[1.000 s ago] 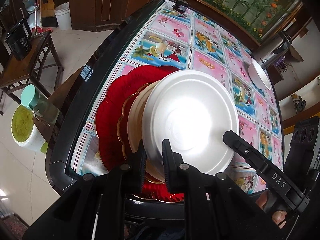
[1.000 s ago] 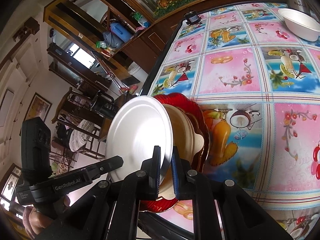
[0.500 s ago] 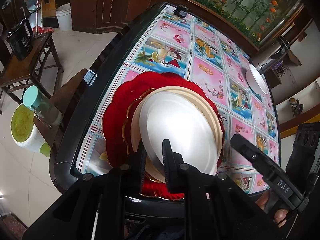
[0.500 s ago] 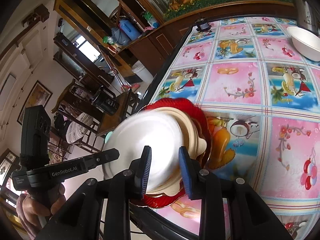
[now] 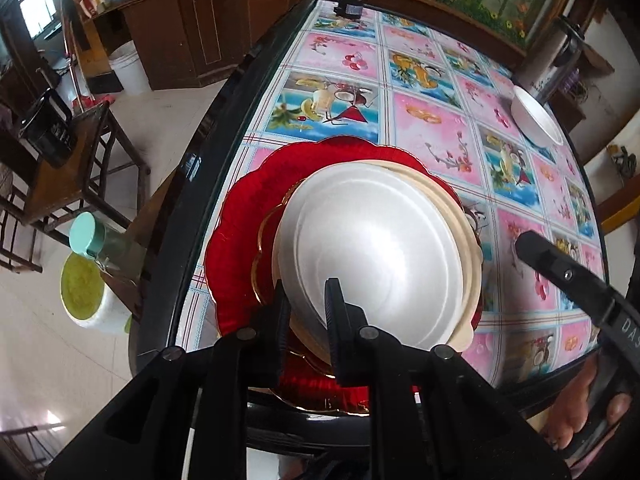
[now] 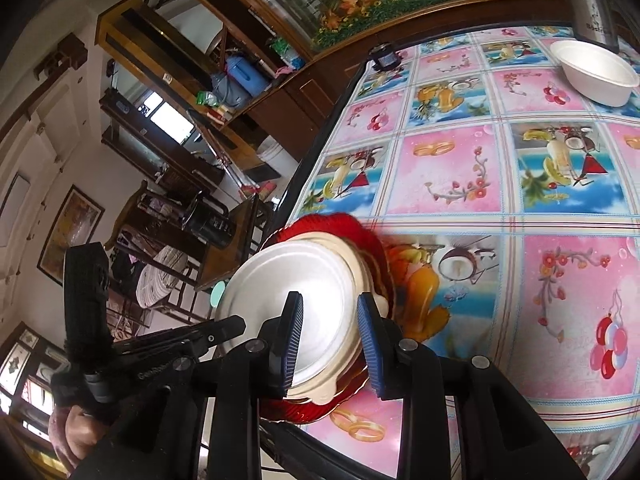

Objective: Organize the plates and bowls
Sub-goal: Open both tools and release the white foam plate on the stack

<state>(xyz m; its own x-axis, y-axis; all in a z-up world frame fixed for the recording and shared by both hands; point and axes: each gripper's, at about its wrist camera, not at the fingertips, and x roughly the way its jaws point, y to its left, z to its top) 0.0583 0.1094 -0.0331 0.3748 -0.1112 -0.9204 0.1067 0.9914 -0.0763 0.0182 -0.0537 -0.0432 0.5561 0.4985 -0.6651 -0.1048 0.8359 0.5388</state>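
A white plate (image 5: 376, 248) lies on top of a cream plate (image 5: 470, 236), which rests on gold-rimmed dishes and a large red scalloped plate (image 5: 244, 224), all near the table's corner. My left gripper (image 5: 306, 300) is shut on the white plate's near rim, one finger above it and one below. In the right wrist view the same white plate (image 6: 292, 292) tops the stack. My right gripper (image 6: 329, 298) is opening, its blue pads apart on either side of the plate's edge without pressing it. A white bowl (image 6: 594, 72) stands far across the table.
The table (image 5: 440, 136) has a fruit-patterned cloth under glass and a black rim. A small black device (image 5: 350, 4) sits at its far edge, a metal kettle (image 6: 592, 8) behind the bowl. Left of the table: a wooden stool (image 5: 80, 168), a green-lidded jar (image 5: 86, 236), a bucket (image 5: 126, 68).
The white plate, held tilted up by both grippers, has come down flat onto the cream plate. The right gripper's jaws parted and let go of its rim; the left still grips it.
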